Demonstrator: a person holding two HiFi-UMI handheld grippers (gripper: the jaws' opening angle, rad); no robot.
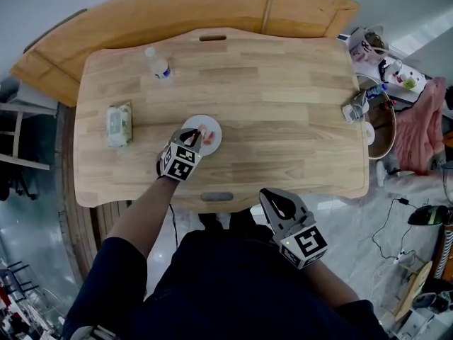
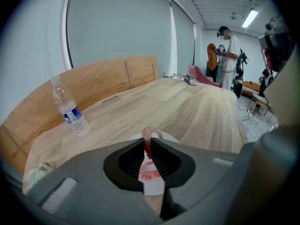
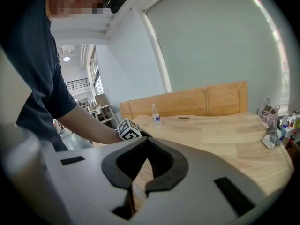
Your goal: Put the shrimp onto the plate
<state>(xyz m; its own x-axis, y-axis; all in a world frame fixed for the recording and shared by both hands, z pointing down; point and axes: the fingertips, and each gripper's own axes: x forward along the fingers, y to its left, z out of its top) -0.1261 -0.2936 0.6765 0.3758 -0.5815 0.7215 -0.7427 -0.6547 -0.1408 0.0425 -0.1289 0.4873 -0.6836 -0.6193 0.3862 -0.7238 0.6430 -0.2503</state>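
Observation:
A small white plate sits near the front middle of the wooden table. My left gripper hangs over it, shut on a pink shrimp. In the left gripper view the shrimp sticks up between the closed jaws of the left gripper. A second shrimp lies on the plate below. My right gripper is shut and holds nothing, close to my body off the table's front edge. In its own view the right gripper points toward the left arm.
A water bottle stands at the back left and a wipes pack lies at the left. A grey tool and clutter sit at the table's right edge. A wooden bench runs behind. A person stands far off.

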